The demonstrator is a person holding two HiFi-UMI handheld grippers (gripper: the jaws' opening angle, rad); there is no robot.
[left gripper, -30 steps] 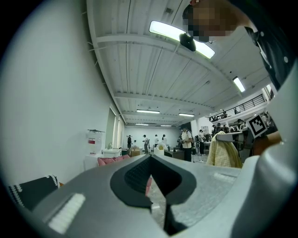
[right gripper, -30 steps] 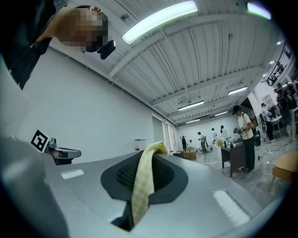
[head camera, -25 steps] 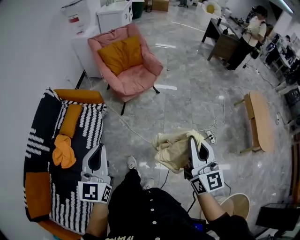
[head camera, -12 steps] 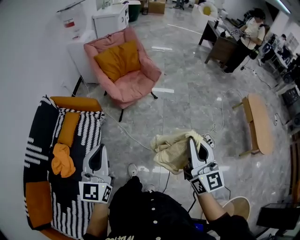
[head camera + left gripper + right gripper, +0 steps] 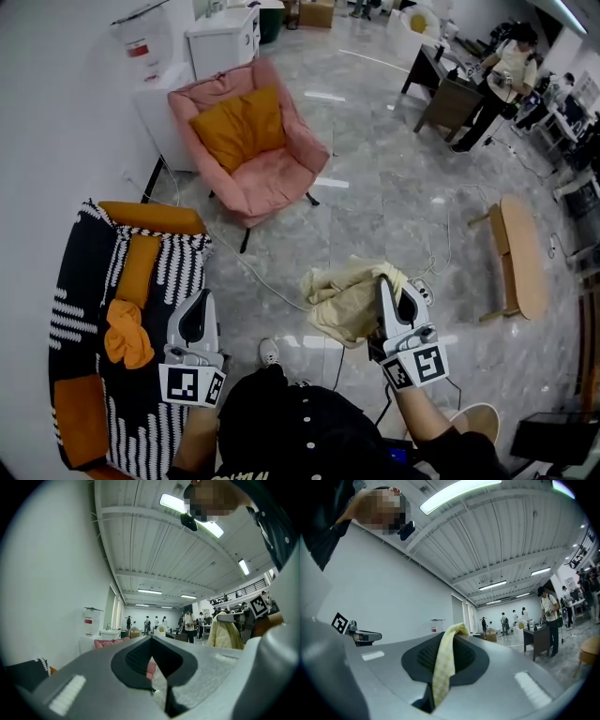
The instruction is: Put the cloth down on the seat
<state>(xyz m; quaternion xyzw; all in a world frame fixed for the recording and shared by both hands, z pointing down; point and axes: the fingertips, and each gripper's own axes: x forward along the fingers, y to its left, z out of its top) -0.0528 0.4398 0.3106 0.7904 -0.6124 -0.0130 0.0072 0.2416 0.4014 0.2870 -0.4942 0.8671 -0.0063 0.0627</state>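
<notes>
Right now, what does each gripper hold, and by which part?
The right gripper pinches the yellow cloth by an upper fold; left gripper holds nothing.

1. No word, brand or number can be read in any view.
2. The left gripper [image 5: 198,298] carries a black-and-white square marker [image 5: 190,384], a block pattern without letters.
3. The right gripper [image 5: 385,281] carries a second marker [image 5: 415,365], also pattern only.
4. A red label [image 5: 143,45] sits on the white unit [image 5: 157,60] by the wall, and its print is too small to read.
</notes>
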